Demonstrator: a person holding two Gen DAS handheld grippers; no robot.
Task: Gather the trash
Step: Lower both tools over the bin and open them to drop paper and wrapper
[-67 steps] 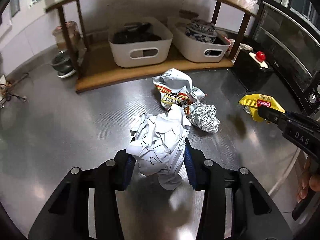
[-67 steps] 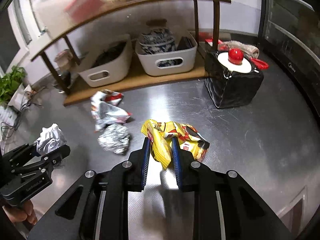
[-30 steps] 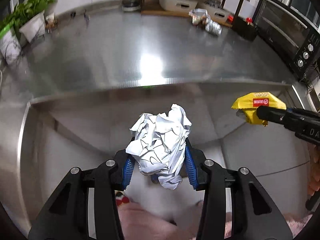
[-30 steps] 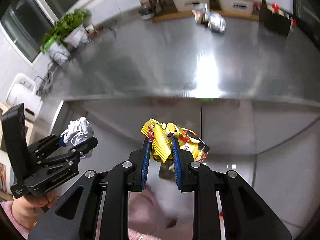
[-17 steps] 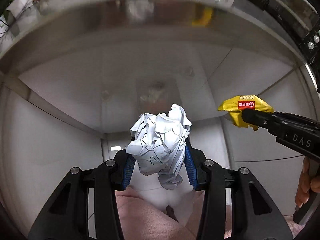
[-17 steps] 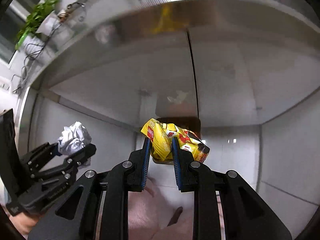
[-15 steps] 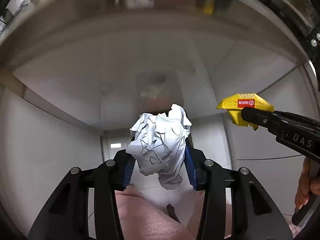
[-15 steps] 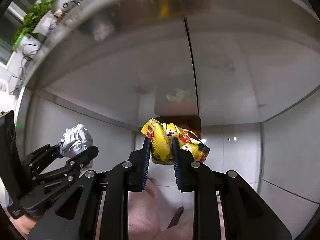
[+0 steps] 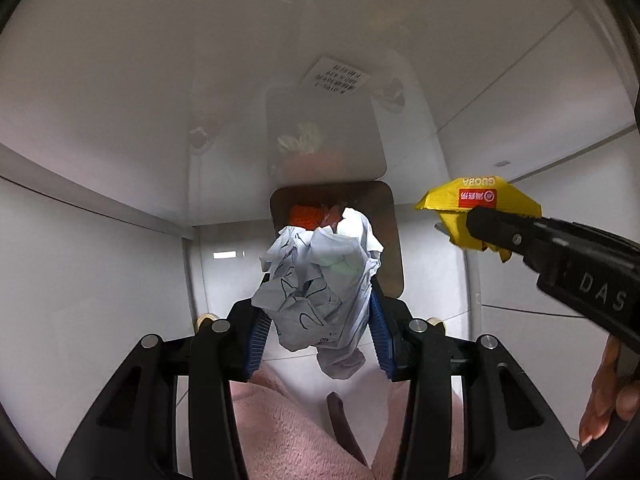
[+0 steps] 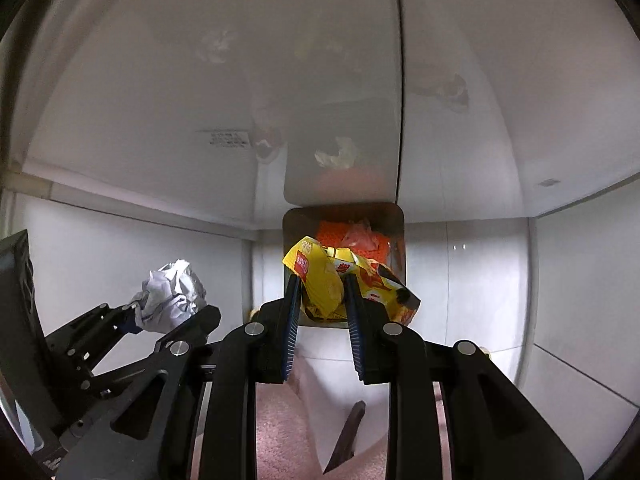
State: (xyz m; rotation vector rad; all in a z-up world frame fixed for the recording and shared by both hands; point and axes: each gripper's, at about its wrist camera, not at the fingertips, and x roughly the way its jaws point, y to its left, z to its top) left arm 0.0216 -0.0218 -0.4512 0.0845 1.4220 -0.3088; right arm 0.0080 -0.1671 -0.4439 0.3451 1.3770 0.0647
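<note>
white cabinet fronts (image 9: 100, 300), steel bin (image 10: 344, 216)

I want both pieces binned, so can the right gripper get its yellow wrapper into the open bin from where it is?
Probably yes: the right gripper holds the yellow wrapper right at the open bin, with nothing between them.

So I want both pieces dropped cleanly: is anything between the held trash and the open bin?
Nothing visible blocks either drop. The crumpled paper in the left gripper and the yellow snack wrapper in the right gripper hang in front of the bin opening, which shows orange trash inside.
</note>
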